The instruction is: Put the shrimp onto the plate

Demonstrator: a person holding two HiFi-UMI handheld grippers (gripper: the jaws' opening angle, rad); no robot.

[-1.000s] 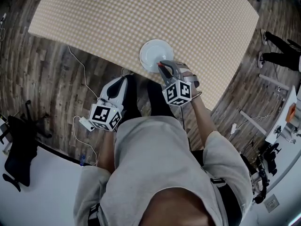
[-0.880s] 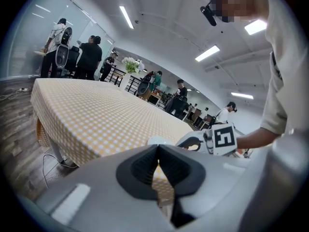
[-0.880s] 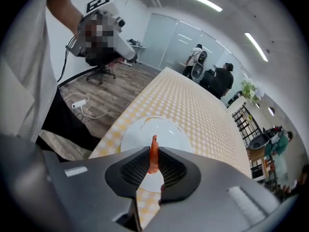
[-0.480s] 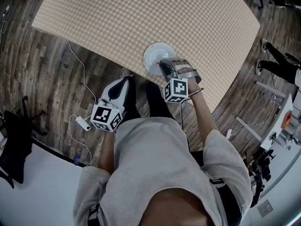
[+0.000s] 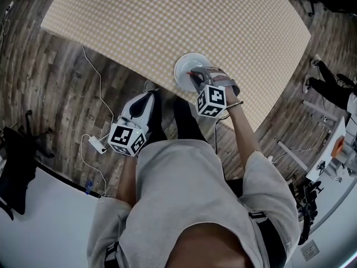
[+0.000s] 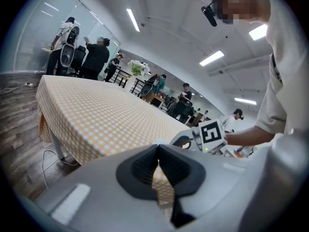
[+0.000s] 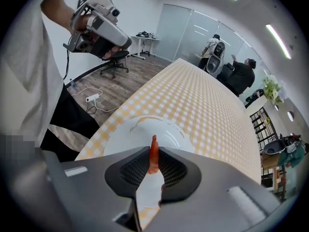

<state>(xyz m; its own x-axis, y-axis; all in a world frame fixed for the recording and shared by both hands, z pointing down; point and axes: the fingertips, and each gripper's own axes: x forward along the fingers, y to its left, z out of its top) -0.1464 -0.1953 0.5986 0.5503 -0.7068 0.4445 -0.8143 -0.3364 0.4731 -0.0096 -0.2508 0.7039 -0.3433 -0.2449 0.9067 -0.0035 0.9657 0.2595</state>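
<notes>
**A:** Where's the shrimp [image 7: 153,146]?

**B:** Clamped in the right gripper [image 7: 153,159]. The jaws are closed narrow on it, and one end sticks out over the plate [image 7: 169,129].

**A:** How should the drop go?

**B:** I'd sink it lower toward the plate's middle, then ease the jaws apart and lift straight off. That way it neither clings nor skids to the rim. I'd also avoid bumping the plate, because it sits right at the table [image 5: 167,15] edge.

**A:** Does the head view show that grip?

**B:** Barely. There the gripper covers the plate's near side, and only a small red speck shows at its tip. The right gripper view shows the shrimp between the jaws with white plate under it.

**A:** And the left gripper [image 5: 147,95]?

**B:** The head view puts it well apart from the plate, off the table. Its own view shows the jaws together with nothing in them.
</notes>
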